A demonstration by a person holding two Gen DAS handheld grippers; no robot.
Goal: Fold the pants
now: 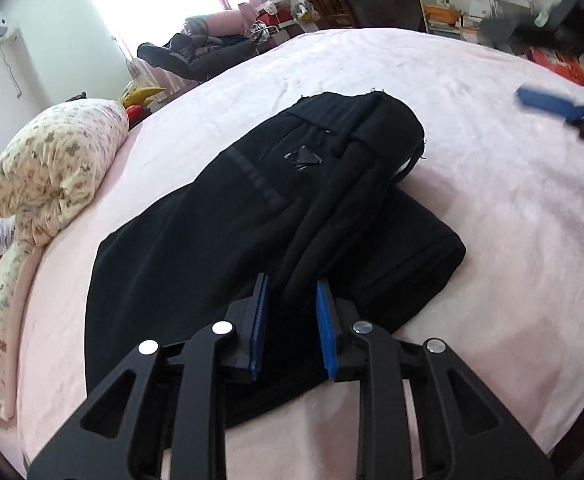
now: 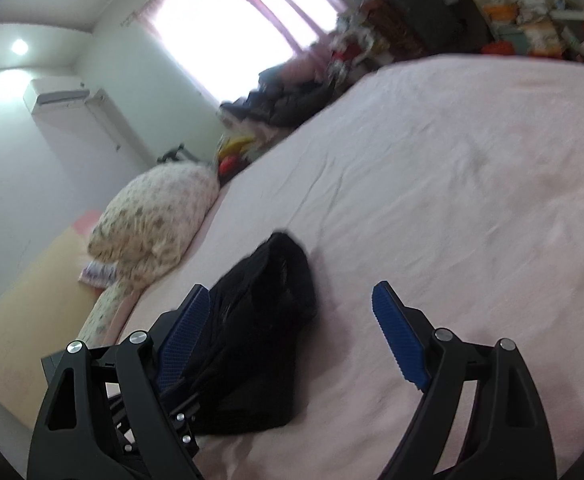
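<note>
The folded black fleece pants lie mid-bed on the pink sheet; the narrow left claw straddling a ridge could drag the fold apart, while the wide, empty right claw hovers nearby.

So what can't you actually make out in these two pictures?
- Left wrist view: the near edge of the black pants is hidden behind the left tool.
- Left wrist view: the right tool is blurred and cut off by the frame edge.
- Right wrist view: motion blur smears the pants' folds and the shelves.
</note>
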